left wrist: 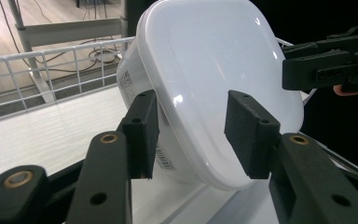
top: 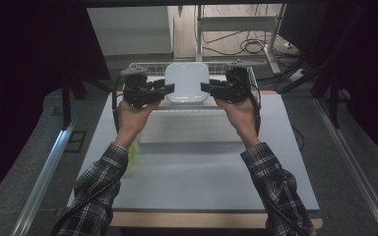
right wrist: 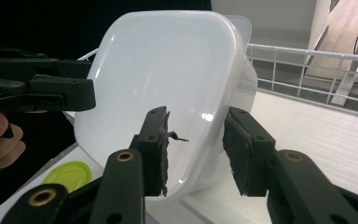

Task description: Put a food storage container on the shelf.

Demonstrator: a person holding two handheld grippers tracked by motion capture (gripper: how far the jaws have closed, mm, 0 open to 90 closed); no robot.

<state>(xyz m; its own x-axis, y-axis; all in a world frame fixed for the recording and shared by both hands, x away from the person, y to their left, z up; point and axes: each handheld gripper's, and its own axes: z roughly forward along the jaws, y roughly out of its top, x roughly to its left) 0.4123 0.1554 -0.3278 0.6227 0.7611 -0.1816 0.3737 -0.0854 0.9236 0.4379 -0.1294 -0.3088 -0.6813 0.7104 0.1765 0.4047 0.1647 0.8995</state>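
A white lidded plastic container [top: 186, 81] stands tilted on its edge in a white wire basket [top: 147, 66], its lid facing the person. My left gripper [top: 170, 89] is at its left edge and my right gripper [top: 204, 87] at its right edge. In the left gripper view the container's rim [left wrist: 214, 60] passes between my left gripper's [left wrist: 193, 130] parted jaws, with a gap at the pads. The right gripper view shows the same: the rim [right wrist: 168, 70] runs between my right gripper's [right wrist: 196, 144] jaws, untouched. Both are open.
The basket's wire wall [left wrist: 51, 53] rises behind the container. A white board [top: 187, 130] lies in front of the basket on the grey table. A yellow-green lid [right wrist: 70, 175] lies on the table by the left forearm [top: 128, 132]. Cables and a metal frame stand beyond.
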